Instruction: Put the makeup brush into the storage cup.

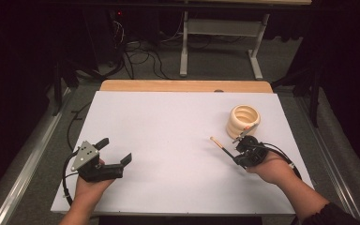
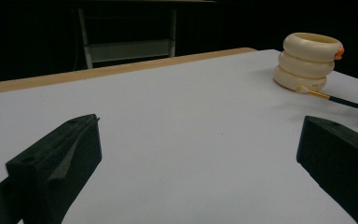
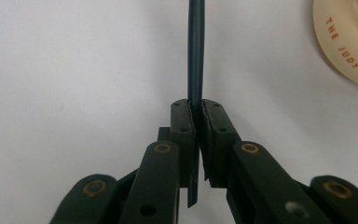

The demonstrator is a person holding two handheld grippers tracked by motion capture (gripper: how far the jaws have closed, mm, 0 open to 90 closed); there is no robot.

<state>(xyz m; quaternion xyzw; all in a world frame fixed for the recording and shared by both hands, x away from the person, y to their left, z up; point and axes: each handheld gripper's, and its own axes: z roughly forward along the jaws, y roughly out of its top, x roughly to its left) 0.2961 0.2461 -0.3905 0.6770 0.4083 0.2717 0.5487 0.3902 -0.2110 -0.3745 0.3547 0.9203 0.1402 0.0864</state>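
Our right tongs (image 3: 196, 112) are clenched on a thin dark paintbrush (image 3: 196, 51), the pads pinching its handle so that a short stub pokes out behind them and the long part runs straight ahead. In the high view the right tongs (image 1: 240, 146) sit low over the desk (image 1: 168, 122), and the brush (image 1: 221, 146) slants away from them towards the middle, its pale bristle end leading. Just behind and to the outer side stands a cream holder (image 1: 243, 121) shaped like three stacked rings, open at the top; in the left gripper view the brush tip (image 2: 302, 89) lies close in front of its foot.

Our left tongs (image 1: 117, 150) are released, jaws spread wide with nothing between them, resting well apart from the work on the near left of the desk.

We judge that we are in the carrying step: the brush is lifted and secured, and the holder looks like its destination. The next move calls for raising the brush, tipping it towards upright and lining one end over the holder's mouth before lowering. The grip sits near one end, so the long free part may swing; we should turn the wrist slowly.
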